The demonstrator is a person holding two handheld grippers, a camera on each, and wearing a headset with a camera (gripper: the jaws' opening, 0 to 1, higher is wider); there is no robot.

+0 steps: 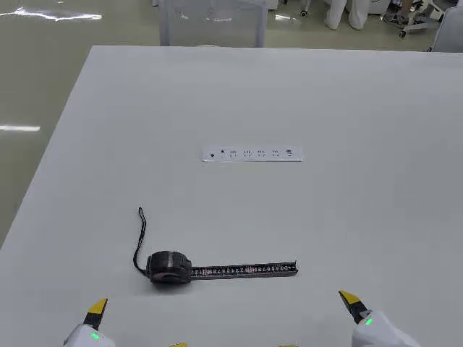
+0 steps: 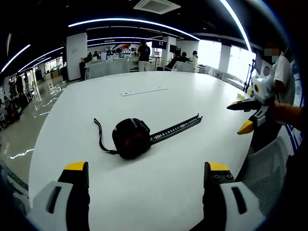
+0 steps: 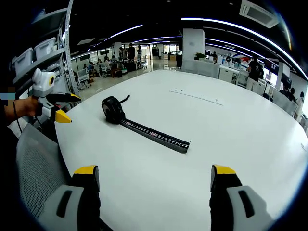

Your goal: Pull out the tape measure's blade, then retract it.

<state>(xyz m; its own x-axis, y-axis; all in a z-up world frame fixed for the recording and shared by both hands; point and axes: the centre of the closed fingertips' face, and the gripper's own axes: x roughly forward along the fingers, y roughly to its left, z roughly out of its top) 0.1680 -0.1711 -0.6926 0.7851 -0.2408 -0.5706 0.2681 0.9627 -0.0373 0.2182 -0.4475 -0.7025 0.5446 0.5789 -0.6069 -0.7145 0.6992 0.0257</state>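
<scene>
A black tape measure (image 1: 169,267) lies on the white table (image 1: 289,94), near its front edge, with a black wrist strap (image 1: 139,238) trailing away from it. Its dark blade (image 1: 244,270) is pulled out to the right and rests flat on the table. The case (image 2: 131,138) and blade (image 2: 176,129) lie ahead of my left gripper (image 2: 147,174), which is open and apart from them. From my right gripper (image 3: 156,178), also open and holding nothing, the blade (image 3: 155,136) runs to the case (image 3: 113,109). In the head view the left gripper (image 1: 96,312) and right gripper (image 1: 352,304) sit at the bottom corners.
A white power strip (image 1: 252,153) is set into the middle of the table. A grey chair back (image 1: 211,23) stands at the table's far edge. Other desks and people fill the room beyond.
</scene>
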